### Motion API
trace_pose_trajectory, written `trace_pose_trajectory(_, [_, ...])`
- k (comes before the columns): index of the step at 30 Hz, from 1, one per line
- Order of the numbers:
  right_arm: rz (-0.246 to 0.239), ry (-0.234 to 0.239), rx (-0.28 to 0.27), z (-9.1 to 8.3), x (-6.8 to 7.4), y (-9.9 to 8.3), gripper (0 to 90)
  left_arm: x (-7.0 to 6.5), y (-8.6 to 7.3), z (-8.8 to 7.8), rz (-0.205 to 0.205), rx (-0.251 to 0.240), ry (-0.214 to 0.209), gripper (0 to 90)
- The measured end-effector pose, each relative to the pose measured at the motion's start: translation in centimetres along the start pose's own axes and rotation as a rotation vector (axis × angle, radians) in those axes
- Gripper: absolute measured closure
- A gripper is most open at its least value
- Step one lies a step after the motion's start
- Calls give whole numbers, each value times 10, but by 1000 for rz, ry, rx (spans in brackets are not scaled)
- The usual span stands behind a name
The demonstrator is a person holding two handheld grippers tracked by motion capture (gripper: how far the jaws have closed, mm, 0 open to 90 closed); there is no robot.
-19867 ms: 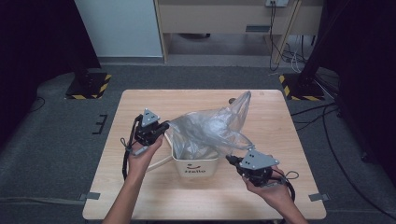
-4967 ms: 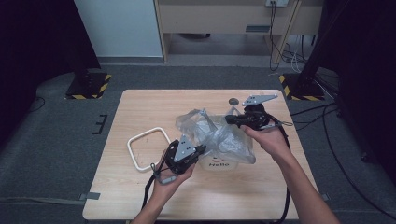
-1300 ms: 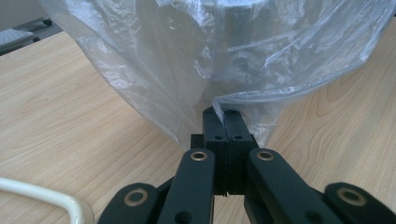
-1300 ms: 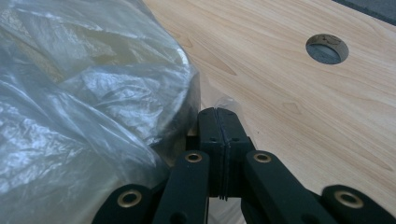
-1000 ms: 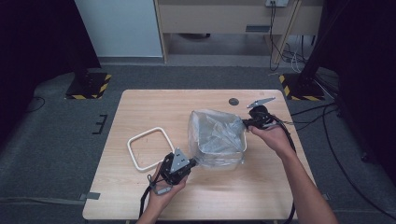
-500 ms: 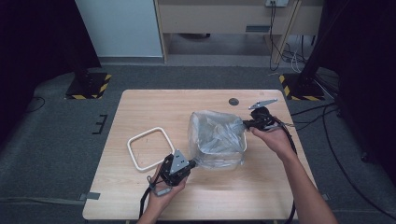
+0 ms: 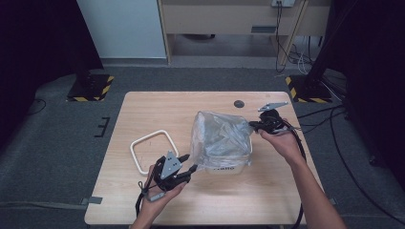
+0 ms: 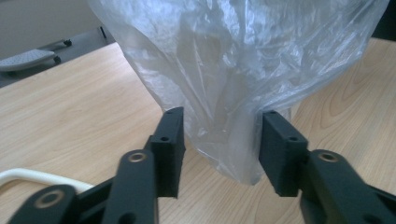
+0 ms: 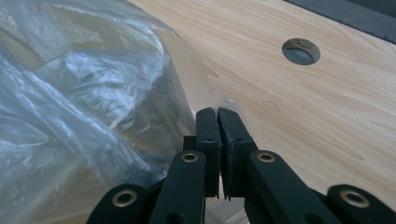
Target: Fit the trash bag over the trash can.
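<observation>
A clear plastic bag (image 7: 219,136) is draped over a white container (image 7: 231,166) with dark lettering at the middle of the table. My left gripper (image 7: 191,168) sits at the bag's lower left corner. In the left gripper view its jaws (image 8: 222,116) have just been opening and stand apart, with a fold of the bag (image 8: 224,93) hanging loose between them. My right gripper (image 7: 253,125) is at the bag's upper right edge. In the right gripper view it (image 9: 217,112) is shut on a thin flap of the bag (image 9: 93,93).
A white square frame (image 7: 152,150) lies flat on the wooden table (image 7: 157,109), left of the bag and just above my left hand. A round hole (image 7: 239,103) is in the tabletop behind the bag. Cables trail from both grippers.
The left gripper's jaws have opened and let go of the bag's lower corner, and the hand has shifted slightly. The right gripper keeps its hold on the bag's edge.
</observation>
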State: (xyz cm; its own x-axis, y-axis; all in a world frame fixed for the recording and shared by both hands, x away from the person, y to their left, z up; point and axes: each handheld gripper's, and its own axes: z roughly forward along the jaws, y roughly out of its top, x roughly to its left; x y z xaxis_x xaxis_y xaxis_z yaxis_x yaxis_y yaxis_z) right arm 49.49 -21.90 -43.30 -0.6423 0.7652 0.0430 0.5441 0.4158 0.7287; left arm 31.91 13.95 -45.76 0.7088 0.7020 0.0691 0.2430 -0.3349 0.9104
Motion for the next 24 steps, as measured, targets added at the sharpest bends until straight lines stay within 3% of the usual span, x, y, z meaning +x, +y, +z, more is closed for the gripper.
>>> trace_pose_trajectory(5, [4,-7,-15,0,-1,0,874,1,10,-9,-3,-32,-15,411])
trace_pose_trajectory(7, [9,-10,-16,-1,-2,0,874,1,18,-13,2,-50,-17,398])
trace_pose_trajectory(8, [8,-11,-19,-1,-2,1,874,0,20,-15,-14,-39,-13,389])
trace_pose_trajectory(12, [14,-12,-21,-2,-3,0,871,0,33,-17,23,-70,-25,366])
trace_pose_trajectory(24, [26,-6,-27,-2,-4,0,868,3,44,-17,27,-76,-18,331])
